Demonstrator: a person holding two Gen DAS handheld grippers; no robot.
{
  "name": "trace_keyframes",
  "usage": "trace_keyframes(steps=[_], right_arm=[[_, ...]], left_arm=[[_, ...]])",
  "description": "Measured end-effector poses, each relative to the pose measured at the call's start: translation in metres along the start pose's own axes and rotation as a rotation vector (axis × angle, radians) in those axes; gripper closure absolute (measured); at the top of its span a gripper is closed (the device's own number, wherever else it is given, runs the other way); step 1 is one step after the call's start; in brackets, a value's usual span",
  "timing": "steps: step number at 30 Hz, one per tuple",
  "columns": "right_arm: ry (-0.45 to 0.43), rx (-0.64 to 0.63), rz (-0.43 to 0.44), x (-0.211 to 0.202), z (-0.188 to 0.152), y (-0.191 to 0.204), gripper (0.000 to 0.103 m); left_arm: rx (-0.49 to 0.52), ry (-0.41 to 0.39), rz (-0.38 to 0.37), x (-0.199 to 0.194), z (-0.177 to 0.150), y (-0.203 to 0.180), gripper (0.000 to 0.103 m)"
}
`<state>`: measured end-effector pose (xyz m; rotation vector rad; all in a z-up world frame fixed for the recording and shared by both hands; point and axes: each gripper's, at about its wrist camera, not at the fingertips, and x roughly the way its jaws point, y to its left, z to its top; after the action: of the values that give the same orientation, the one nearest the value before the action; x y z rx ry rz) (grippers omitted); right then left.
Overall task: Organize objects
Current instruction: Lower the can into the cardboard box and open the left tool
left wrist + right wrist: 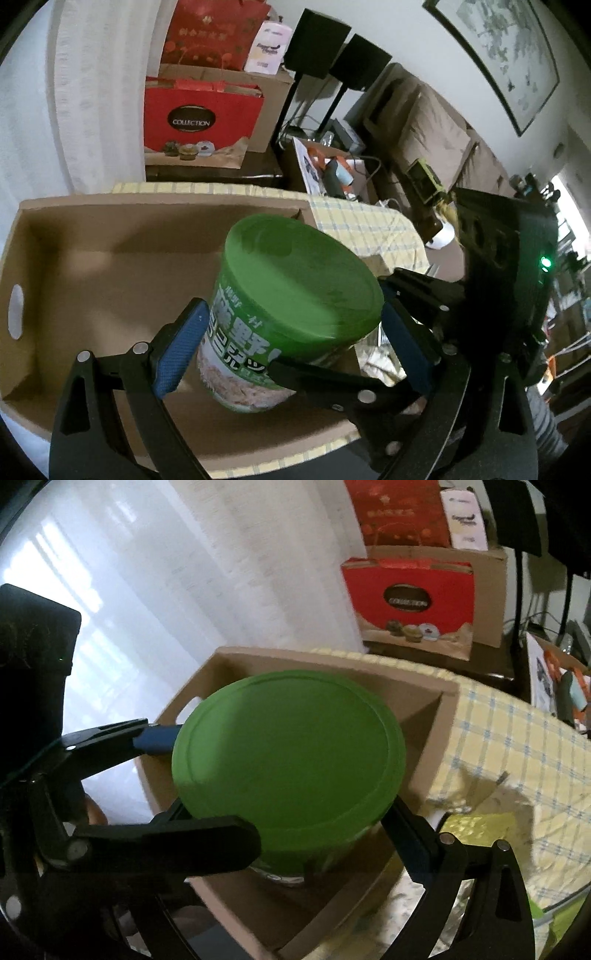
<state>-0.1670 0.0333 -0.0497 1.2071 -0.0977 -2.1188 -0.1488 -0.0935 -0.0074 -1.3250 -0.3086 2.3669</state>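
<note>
Where the open brown cardboard box (92, 236) sits on the desk's yellow checked cloth (362, 225), its walls stand up on all four sides. An oval hand-hole is cut in the left end wall. The box's front edge lies close to the near edge of the desk. The far wall runs just short of the cloth's back edge, with white curtain behind.

Box floor: bare cardboard left of the cup, from the far-left corner to the front wall. That is the widest free room. The right side is tighter.

The round cup with green plastic lid and green-and-white printed label (295, 295) is tilted, lid leaning toward the cameras. It hangs over the right half of the box, near the right wall. Whether its base touches the floor is hidden.

The left gripper (293, 314) is spread to about the cup's width. Its left blue pad presses on the label. Its right blue pad lies at the lid rim, so it appears to clasp the cup.

The right gripper (288, 812) comes in from the right side and is also open wide. One black finger crosses the front of the label, the other reaches behind the lid. The lid covers the contact points, so I cannot tell whether it grips.

A crinkled yellow-green foil packet (476, 823) lies on the cloth just outside the box's right wall.
</note>
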Motion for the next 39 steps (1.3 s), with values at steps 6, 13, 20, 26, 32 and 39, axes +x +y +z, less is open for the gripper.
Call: trace_keyframes(steps=[6, 13, 20, 26, 32, 39], right_arm=[[-0.095, 0.042, -0.027, -0.025, 0.002, -0.015, 0.004], [-0.119, 0.047, -0.066, -0.032, -0.004, -0.025, 0.004], [-0.107, -0.025, -0.116, -0.021, -0.020, -0.018, 0.007], [-0.101, -0.028, -0.115, -0.016, -0.022, -0.017, 0.008], [-0.098, -0.014, -0.114, -0.013, -0.022, -0.021, 0.008], [-0.097, 0.006, -0.095, -0.010, -0.018, -0.023, 0.010]], left_arm=[[-0.075, -0.025, -0.016, 0.013, 0.027, 0.019, 0.007], [-0.140, -0.024, -0.063, 0.038, 0.043, 0.029, 0.004], [-0.108, 0.004, -0.038, 0.052, 0.054, 0.020, 0.004], [-0.152, 0.076, -0.050, 0.072, 0.069, 0.024, 0.000], [-0.098, -0.001, 0.026, 0.044, 0.060, 0.027, 0.001], [-0.198, 0.024, 0.002, 0.042, 0.016, 0.072, 0.001]])
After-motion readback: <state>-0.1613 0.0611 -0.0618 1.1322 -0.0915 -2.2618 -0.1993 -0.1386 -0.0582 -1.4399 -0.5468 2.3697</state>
